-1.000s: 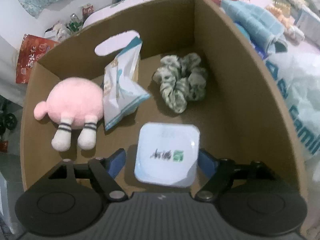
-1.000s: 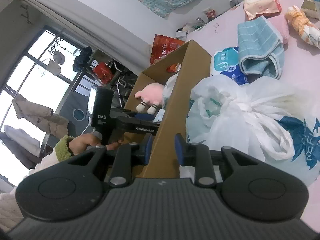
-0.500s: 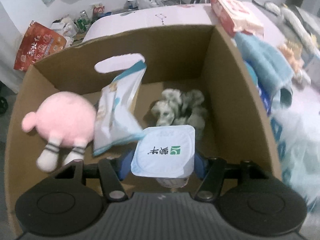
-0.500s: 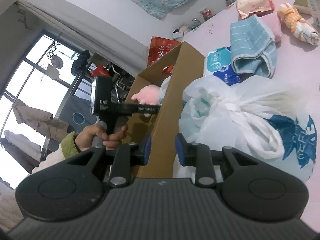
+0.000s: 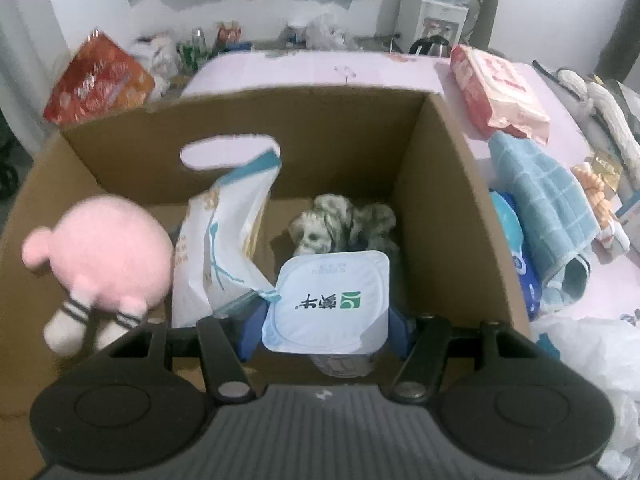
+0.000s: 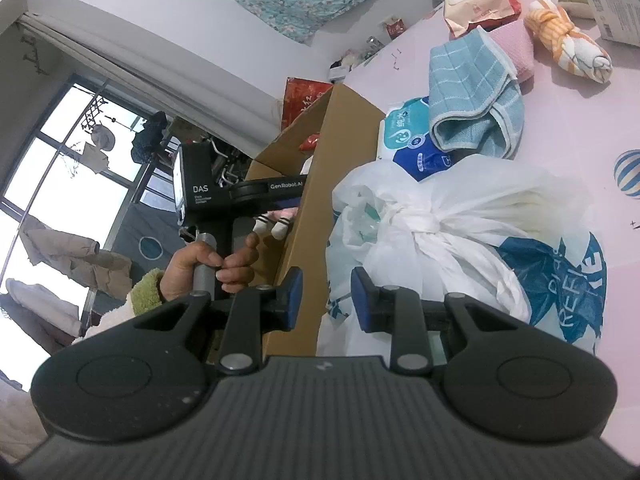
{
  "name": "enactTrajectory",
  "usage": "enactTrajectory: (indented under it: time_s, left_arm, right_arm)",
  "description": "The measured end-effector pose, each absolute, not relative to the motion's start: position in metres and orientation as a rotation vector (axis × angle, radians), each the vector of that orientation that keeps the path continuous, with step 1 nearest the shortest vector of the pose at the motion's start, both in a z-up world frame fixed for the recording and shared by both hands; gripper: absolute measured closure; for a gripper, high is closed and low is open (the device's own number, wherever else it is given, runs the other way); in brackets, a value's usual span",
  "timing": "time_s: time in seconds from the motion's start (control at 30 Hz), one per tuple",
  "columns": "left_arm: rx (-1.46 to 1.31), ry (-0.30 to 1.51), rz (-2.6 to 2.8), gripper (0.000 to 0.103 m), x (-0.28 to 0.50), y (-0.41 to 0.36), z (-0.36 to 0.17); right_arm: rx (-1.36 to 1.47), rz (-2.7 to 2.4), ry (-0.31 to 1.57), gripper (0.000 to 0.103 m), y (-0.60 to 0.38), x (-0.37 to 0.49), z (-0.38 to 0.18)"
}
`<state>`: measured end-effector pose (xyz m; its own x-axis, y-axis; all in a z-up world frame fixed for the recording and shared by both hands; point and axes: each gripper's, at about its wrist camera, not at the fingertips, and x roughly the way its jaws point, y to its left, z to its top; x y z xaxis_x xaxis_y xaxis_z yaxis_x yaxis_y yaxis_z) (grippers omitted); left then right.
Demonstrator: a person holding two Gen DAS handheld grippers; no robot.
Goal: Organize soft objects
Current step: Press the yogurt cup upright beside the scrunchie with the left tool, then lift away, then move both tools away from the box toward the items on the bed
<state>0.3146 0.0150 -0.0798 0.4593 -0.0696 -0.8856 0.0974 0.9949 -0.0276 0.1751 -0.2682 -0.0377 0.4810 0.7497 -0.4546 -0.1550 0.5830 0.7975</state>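
Left gripper (image 5: 326, 326): your jaws clamped the white foil-lidded yogurt cup (image 5: 328, 306) over the brown cardboard box (image 5: 448, 184), near edge.
Right gripper (image 6: 322, 298): your jaws stood apart astride the box's wall.

My left camera gives a dim, soft picture; the cardboard box (image 5: 440, 184) is dark inside and its near rim is blurred. On my right camera the window (image 6: 60, 176) is overexposed, almost white, and daylight comes from there. Both views bend strongly at the edges, with black corners.
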Motion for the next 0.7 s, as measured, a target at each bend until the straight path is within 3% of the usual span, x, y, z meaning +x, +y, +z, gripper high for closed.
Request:
enactTrajectory:
  time_s: [0.17, 0.27, 0.53, 0.7]
  left_arm:
    - [-0.017, 1.114, -0.121, 0.037, 0.308, 0.023, -0.071]
    - [-0.017, 1.083, -0.140, 0.024, 0.298, 0.021, -0.058]
    - [0.005, 0.999, -0.164, 0.019, 0.262, 0.020, -0.014]
    - [0.035, 0.932, -0.167, 0.016, 0.232, 0.017, 0.019]
  right_arm:
    - [0.766, 0.618, 0.904, 0.076, -0.269, 0.176, -0.038]
    - [0.769, 0.613, 0.904, 0.076, -0.268, 0.174, -0.037]
    - [0.744, 0.608, 0.852, 0.071, -0.271, 0.156, -0.019]
    - [0.719, 0.571, 0.788, 0.054, -0.283, 0.131, -0.006]
